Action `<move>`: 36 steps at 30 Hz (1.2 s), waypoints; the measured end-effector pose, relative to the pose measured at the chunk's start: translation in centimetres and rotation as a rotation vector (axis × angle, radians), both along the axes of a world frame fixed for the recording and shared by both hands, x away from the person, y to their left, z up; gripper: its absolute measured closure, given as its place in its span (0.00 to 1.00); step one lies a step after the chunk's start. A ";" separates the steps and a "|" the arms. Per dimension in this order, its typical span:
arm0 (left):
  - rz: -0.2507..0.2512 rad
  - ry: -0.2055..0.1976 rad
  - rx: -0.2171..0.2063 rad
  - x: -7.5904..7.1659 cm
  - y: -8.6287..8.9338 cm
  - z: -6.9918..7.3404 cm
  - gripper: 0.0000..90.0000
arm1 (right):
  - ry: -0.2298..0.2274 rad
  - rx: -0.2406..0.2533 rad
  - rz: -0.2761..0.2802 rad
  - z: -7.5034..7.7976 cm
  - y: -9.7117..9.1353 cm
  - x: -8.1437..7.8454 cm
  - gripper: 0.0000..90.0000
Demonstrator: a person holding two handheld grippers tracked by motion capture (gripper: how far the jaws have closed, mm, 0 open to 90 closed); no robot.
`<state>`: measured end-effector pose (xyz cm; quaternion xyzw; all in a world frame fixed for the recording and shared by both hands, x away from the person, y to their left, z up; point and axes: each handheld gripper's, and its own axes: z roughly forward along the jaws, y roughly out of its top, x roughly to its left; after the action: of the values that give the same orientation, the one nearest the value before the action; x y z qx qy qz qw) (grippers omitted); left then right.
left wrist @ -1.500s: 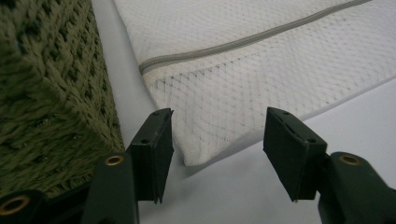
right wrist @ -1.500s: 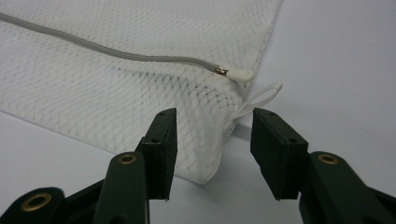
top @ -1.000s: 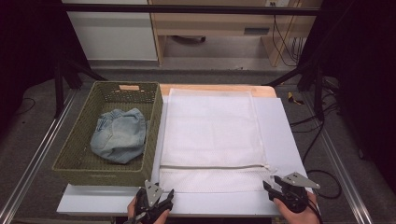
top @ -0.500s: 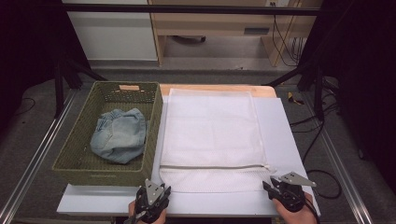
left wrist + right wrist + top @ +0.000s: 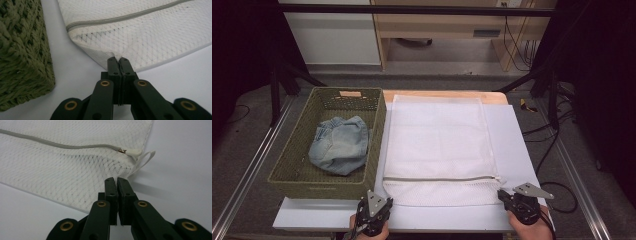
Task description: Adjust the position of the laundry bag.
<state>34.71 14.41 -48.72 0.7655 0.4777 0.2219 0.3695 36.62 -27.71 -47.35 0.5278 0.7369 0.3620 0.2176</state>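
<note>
My left hand-held gripper [image 5: 119, 60] and right hand-held gripper [image 5: 116, 180] had just clamped onto the near corners of the white mesh bag [image 5: 439, 145], which lay flat ahead of them on the surface [image 5: 512, 150].

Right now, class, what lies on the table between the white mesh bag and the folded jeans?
In the high view, the green woven basket's right wall stands between the mesh bag and the jeans, which lie inside the basket.
</note>
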 end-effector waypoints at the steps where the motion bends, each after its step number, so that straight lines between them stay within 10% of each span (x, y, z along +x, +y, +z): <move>1: 0.000 0.000 0.000 0.0 0.0 0.0 0.99 | 0.000 0.000 0.000 0.0 0.0 0.0 0.97; 36: -0.034 0.008 0.004 -2.2 0.3 0.3 0.99 | 0.014 -0.020 0.045 0.3 0.1 -2.3 0.98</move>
<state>32.46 14.70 -48.37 0.7749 0.4659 0.2135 0.3700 34.35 -27.64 -47.10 0.5115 0.7537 0.3556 0.2094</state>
